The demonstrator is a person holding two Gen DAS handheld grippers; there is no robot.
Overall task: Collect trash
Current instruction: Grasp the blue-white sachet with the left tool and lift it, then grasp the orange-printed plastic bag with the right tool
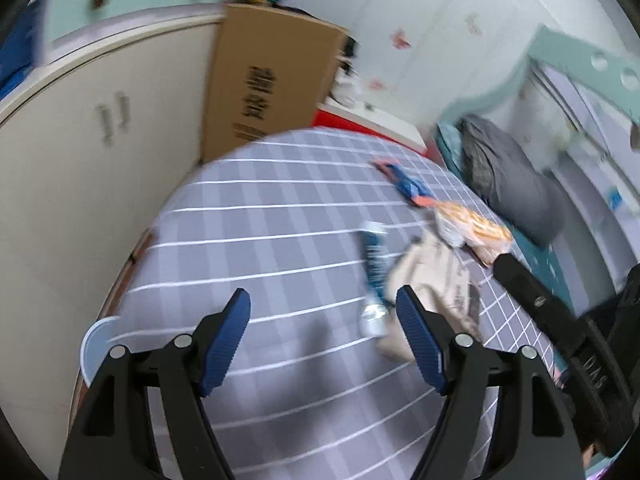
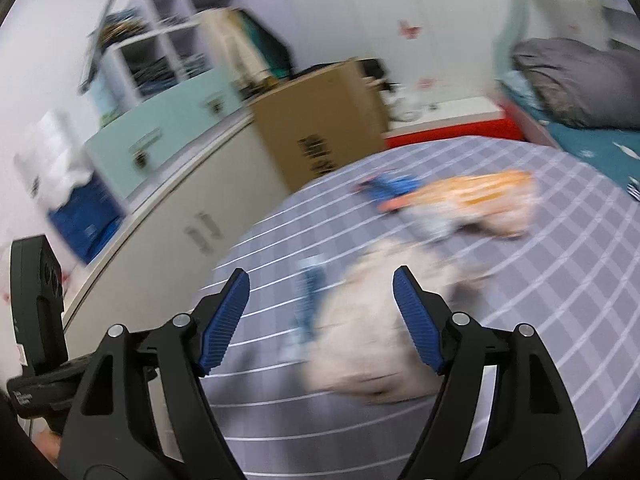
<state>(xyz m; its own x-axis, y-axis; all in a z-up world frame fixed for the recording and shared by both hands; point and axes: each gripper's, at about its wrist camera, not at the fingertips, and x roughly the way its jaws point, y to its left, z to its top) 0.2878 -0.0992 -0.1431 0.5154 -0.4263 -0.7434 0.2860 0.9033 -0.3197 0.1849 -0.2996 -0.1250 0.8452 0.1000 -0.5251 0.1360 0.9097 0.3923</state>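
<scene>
Lying just ahead of the right gripper (image 2: 321, 296), between its wide-open, empty fingers (image 2: 226, 320), was the crumpled beige bag (image 2: 372, 344) on the checked counter (image 2: 560, 280), blue tube (image 2: 310, 300) lengthwise beside it; left gripper (image 1: 323, 320) likewise open, empty, its fingers further left.

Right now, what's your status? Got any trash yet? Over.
Left hand-held gripper open, empty. Right hand-held gripper open, empty. Beige bag, blue tube, orange wrapper loose on checked tablecloth. Nothing blocking.
</scene>
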